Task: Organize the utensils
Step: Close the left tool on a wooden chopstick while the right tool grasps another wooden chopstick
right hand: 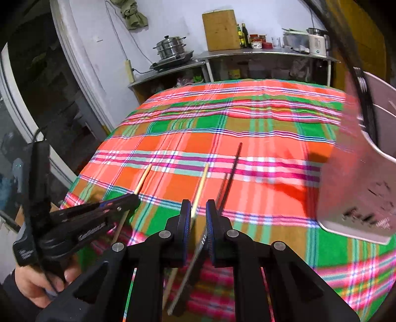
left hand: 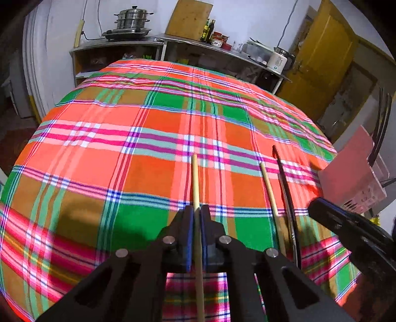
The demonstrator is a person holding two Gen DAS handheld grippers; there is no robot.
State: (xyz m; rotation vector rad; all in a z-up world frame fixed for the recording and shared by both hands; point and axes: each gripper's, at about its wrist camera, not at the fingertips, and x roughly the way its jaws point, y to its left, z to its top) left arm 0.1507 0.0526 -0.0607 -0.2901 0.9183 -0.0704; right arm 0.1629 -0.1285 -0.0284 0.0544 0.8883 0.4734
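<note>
My left gripper (left hand: 197,210) is shut on a pale wooden chopstick (left hand: 195,178) that points away over the plaid cloth; the right wrist view shows this gripper (right hand: 135,198) and its chopstick (right hand: 144,178) at the left. My right gripper (right hand: 198,205) is shut on two things side by side: a second wooden chopstick (right hand: 201,180) and a slim dark utensil (right hand: 231,171). In the left wrist view this pair appears as the chopstick (left hand: 268,188) and the dark utensil (left hand: 284,188), leading to the right gripper (left hand: 314,205). A pink utensil holder (right hand: 356,188) stands at the table's right side, blurred.
A plaid tablecloth (left hand: 123,153) covers the table. Behind it a steel counter (left hand: 118,45) carries a steamer pot (left hand: 132,18), a wooden board (left hand: 189,19), bottles (left hand: 208,31) and a white kettle (left hand: 279,60). A yellow door (left hand: 321,54) is at the back right. A hand (right hand: 37,284) holds the left gripper.
</note>
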